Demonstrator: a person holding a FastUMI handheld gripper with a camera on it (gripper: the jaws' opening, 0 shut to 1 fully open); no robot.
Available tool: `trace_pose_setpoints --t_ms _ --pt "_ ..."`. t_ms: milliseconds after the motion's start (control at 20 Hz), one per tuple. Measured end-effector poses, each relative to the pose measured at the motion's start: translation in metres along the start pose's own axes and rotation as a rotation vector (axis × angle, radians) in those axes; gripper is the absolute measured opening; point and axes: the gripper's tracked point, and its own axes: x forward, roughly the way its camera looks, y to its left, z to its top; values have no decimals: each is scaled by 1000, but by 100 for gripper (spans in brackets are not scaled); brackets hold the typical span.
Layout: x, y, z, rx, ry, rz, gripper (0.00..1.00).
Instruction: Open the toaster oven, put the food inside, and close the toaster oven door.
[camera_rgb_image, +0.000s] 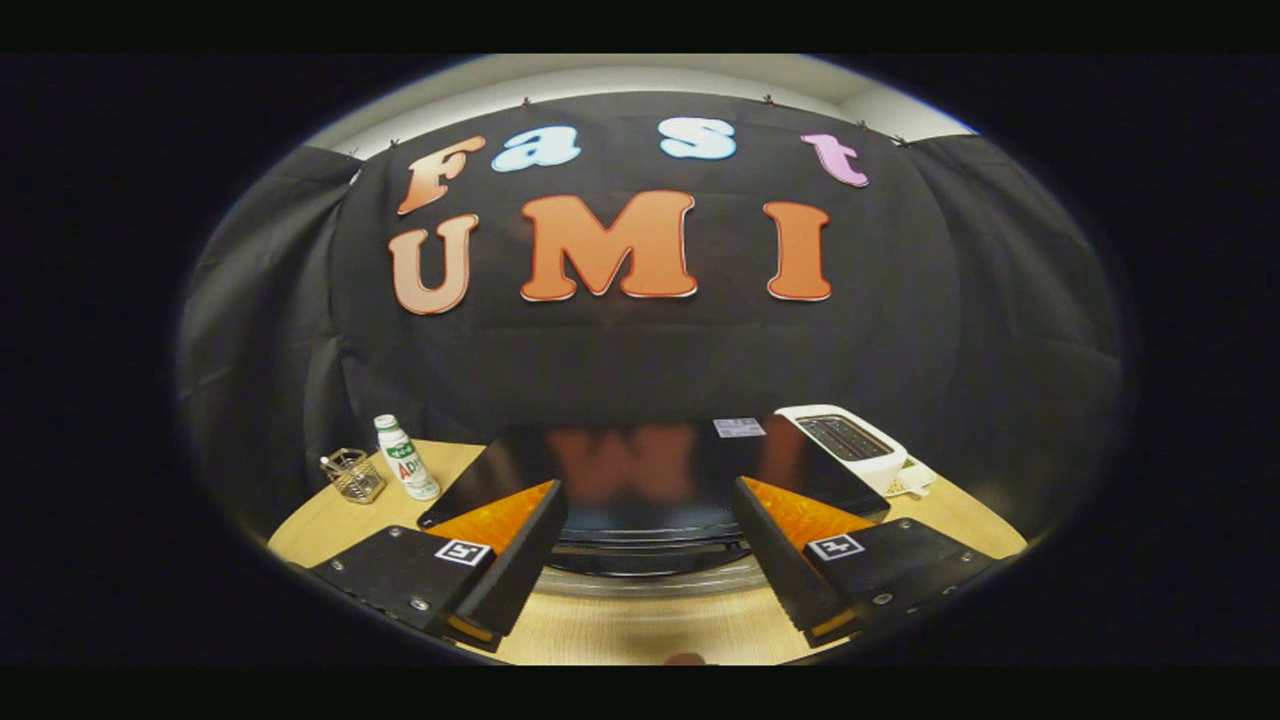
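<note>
The black toaster oven (640, 465) stands on the wooden table (330, 520) just ahead of me, seen from above, its glossy top mirroring the wall. Its curved silver door handle (650, 580) runs across the front, low between my fingers. My gripper (648, 490) is open, the fingers spread wide over the oven's front edge with nothing between them. The left finger (520, 560) and right finger (780, 560) touch nothing that I can see. A sliver of something brown (685, 658) shows at the table's near edge, too little to identify.
A white slot toaster (850, 440) sits right of the oven, beyond my right finger. On the left stand a small white bottle with a green label (405, 458) and a wire basket (353, 475). Bare wood lies below the handle.
</note>
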Motion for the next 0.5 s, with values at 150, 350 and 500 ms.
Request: trace_pose_setpoints --t_ms 150,350,500 --pt "7 6 -15 -19 43 8 99" --pt "-3 5 -23 -10 47 19 99" --pt "-23 2 -30 -15 20 43 100"
